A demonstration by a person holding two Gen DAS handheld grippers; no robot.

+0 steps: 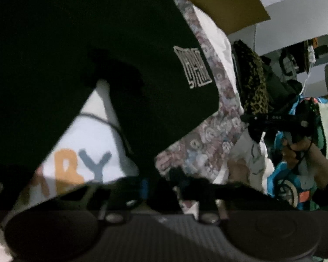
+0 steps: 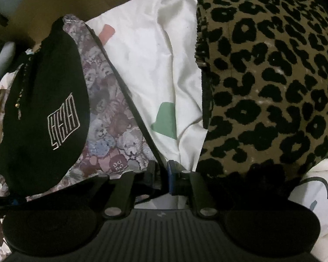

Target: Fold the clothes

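Note:
A black garment (image 1: pixel 111 50) with a pale stitched logo (image 1: pixel 192 67) hangs across the left wrist view, blurred. Its lower corner runs down between the fingers of my left gripper (image 1: pixel 161 185), which is shut on it. Under it lies a teddy-bear print garment (image 1: pixel 207 144). The same print garment (image 2: pixel 111 131) has a dark edge leading straight into my right gripper (image 2: pixel 161 174), shut on that edge. From the left wrist view, the right gripper (image 1: pixel 253 120) sits at the print garment's right side, held by a hand (image 1: pixel 295 150). The black garment (image 2: pixel 43 109) lies on the print cloth at left.
A white garment with orange and blue letters (image 1: pixel 87 163) lies below the black one. A white cloth with pink and green patches (image 2: pixel 159 69) and a leopard-print piece (image 2: pixel 269 76) fill the right. Brown cardboard (image 1: pixel 225 2) lies at the back, colourful items (image 1: pixel 295 185) at the right.

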